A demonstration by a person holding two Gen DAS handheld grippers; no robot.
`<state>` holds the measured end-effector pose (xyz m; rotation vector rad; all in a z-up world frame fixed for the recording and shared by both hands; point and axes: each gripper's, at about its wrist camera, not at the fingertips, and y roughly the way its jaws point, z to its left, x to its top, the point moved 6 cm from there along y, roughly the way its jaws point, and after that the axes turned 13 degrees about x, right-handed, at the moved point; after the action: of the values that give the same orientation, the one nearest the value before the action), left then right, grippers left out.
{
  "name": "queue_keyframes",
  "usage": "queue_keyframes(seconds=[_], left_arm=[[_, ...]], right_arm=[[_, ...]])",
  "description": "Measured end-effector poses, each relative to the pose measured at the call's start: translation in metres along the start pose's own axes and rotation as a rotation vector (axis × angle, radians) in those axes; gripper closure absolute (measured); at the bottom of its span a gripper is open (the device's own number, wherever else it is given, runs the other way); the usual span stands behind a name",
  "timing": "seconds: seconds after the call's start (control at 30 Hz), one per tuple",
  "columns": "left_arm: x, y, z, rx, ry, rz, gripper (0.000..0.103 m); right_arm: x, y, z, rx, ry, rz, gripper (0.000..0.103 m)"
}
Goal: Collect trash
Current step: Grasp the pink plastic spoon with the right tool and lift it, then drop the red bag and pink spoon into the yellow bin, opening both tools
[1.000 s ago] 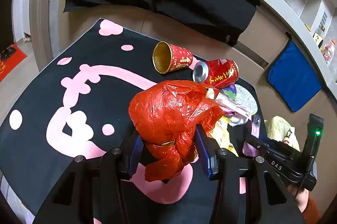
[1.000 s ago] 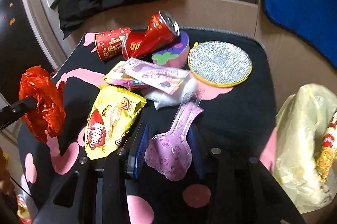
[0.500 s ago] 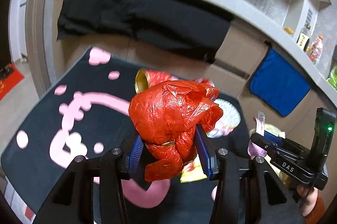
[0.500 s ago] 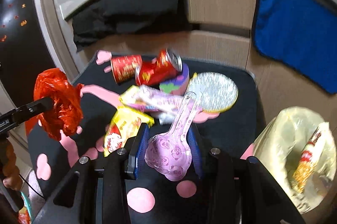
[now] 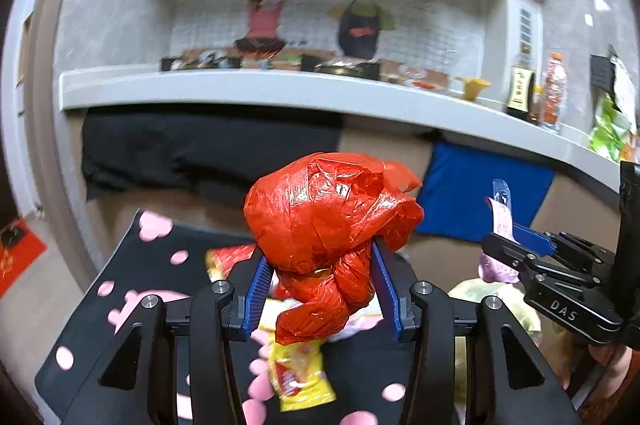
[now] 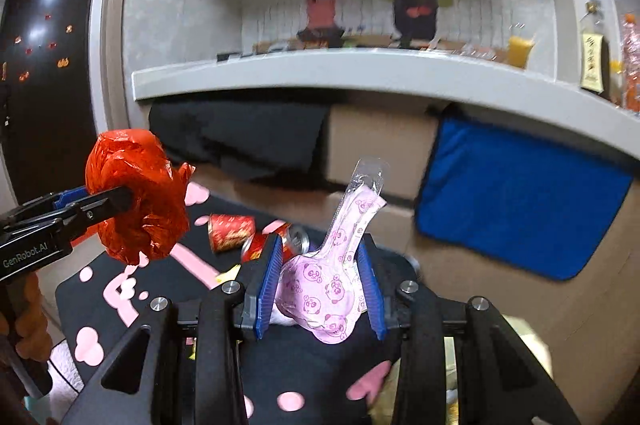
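Above the black mat [image 5: 100, 309], my left jaws clamp a red plastic bag [image 5: 324, 217] and my right jaws a pink spoon packet [image 6: 328, 281].

Dim indoor light, motion-blurred background, fisheye-warped edges

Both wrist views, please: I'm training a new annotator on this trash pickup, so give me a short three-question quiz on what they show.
1. True or false: the left gripper is clamped on a crumpled red plastic bag.
2. What does the right gripper hold?
A. a soda can
B. a pink panda-print spoon packet
C. a yellow snack bag
3. Fill in: the red paper cup lies on its ____ on the black mat.

Key: 1 true; 2 B; 3 side.
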<state>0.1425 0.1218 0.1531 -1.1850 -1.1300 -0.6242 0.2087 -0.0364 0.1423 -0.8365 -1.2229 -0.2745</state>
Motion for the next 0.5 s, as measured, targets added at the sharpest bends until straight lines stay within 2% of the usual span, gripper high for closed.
queue_keyframes(seconds=[0.2,0.5], left_arm=[[0.012,-0.006,-0.050,-0.049,0.033,-0.049,0.055],[0.004,-0.002,-0.127,-0.127,0.115,-0.036,0.055]], right_arm=[[0.005,-0.033,-0.034,-0.057,0.011,-0.050,0.067],[-0.012,-0.076,-0.095,-0.146,0.071,-0.090,0.067]])
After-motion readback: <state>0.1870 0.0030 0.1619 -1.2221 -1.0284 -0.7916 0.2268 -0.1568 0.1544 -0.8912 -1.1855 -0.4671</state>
